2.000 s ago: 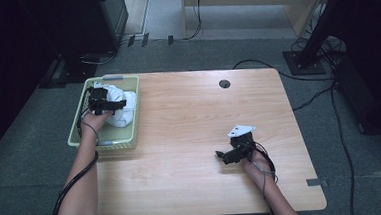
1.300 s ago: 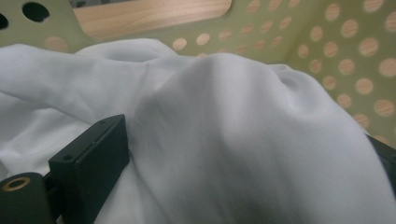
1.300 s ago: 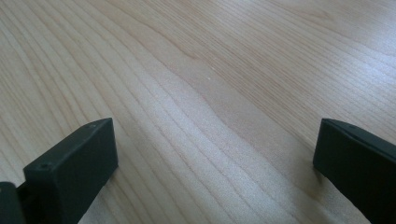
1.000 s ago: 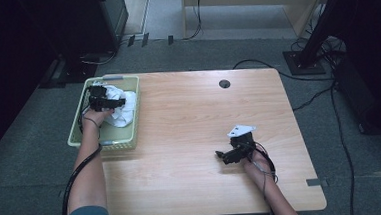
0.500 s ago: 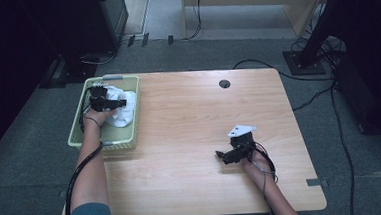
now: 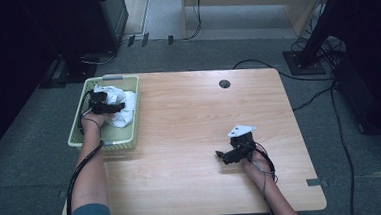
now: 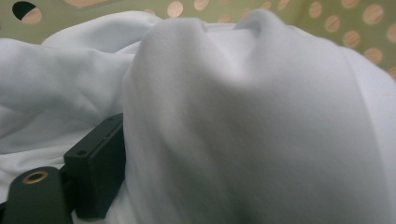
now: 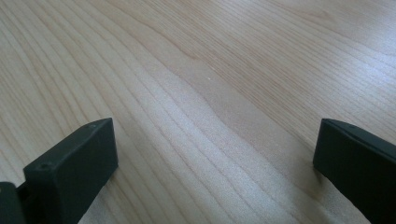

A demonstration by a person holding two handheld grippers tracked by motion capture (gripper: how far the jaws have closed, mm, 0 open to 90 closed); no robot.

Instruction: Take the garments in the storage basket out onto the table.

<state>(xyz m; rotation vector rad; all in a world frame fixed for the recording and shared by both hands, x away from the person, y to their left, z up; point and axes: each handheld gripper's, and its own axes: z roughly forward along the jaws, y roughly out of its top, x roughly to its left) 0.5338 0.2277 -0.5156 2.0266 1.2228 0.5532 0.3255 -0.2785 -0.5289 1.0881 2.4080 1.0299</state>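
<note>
In basket (image 6: 78,135): left gripper (image 6: 109,107) closing, cloth (image 6: 122,109) between | right gripper (image 6: 225,156) open, mid-table (image 6: 179,118)

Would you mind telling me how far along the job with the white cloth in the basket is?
Early. The cloth lies bunched in the green basket, none of it on the table. In hand: the left gripper is down among the folds, its jaws just closing, with cloth draped over one of its fingers; no firm grip shows. The right gripper waits open over bare wood. Lifting the cloth out is probably left.
</note>
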